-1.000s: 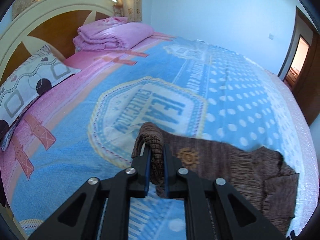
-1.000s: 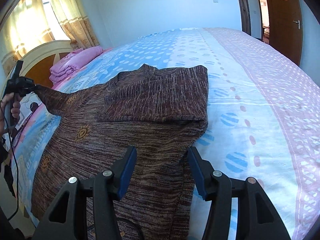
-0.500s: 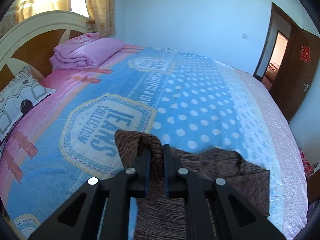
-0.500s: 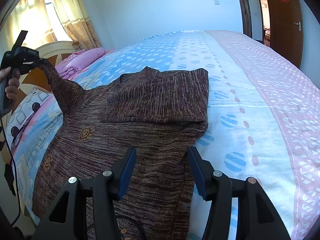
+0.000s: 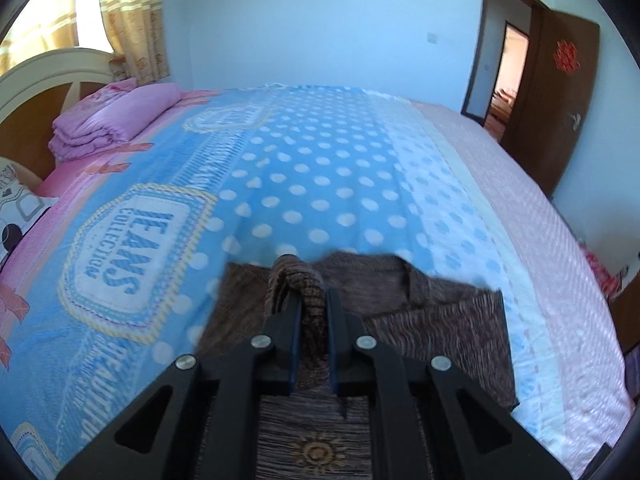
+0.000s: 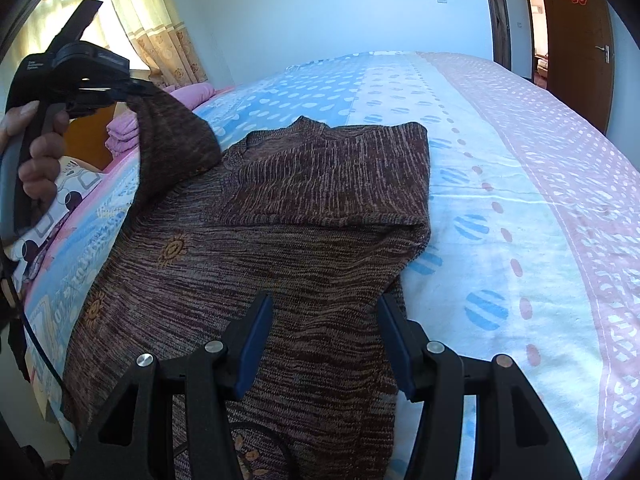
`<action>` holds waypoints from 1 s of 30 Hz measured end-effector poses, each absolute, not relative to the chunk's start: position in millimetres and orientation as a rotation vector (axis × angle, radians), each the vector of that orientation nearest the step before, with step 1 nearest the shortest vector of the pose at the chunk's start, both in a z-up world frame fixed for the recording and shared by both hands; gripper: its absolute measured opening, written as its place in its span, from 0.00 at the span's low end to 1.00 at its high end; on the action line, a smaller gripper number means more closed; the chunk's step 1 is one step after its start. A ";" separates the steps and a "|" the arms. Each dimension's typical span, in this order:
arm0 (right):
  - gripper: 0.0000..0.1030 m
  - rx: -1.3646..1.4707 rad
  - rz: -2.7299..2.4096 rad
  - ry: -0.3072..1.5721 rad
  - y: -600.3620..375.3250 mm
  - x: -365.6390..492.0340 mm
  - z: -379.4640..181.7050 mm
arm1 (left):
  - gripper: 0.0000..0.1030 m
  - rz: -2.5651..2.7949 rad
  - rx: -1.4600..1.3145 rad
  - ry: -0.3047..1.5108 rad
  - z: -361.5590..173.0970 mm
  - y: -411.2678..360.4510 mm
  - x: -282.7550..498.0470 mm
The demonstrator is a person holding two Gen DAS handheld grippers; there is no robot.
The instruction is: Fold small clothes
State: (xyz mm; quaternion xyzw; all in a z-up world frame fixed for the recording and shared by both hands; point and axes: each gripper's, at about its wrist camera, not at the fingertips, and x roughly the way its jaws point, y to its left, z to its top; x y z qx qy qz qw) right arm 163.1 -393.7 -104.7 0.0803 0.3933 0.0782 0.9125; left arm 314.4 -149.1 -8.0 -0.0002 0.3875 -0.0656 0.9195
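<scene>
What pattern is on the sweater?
The sweater is brown streaky knit with small orange sun motifs; clearest in the right wrist view.

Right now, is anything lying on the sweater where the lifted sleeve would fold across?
Nothing visible. The left tool holds the sleeve up; the sweater beneath is bare, and the right tool hovers open near its hem.

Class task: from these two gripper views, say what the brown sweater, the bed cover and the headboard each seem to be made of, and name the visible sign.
Brown sweater: looks like soft knitted yarn, matte; streaky marled ribs, limp drape from the left gripper.
Bed cover: apparently printed woven cloth, matte; flat dots, small creases.
Headboard: probably wood, cream-painted frame with brown panels, slight sheen; material uncertain.
</scene>
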 end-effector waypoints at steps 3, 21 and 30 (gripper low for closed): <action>0.54 0.152 0.165 0.822 -388.8 163.0 -110.3 | 0.18 -0.129 0.096 0.792 -40.3 -185.7 303.1; 0.54 0.168 0.174 0.815 -389.4 166.2 -118.0 | 0.76 0.060 0.292 0.743 -90.7 -91.8 311.5; 0.54 0.100 0.204 0.799 -358.1 193.7 -78.3 | 0.72 0.009 0.245 0.849 -122.1 -53.6 368.0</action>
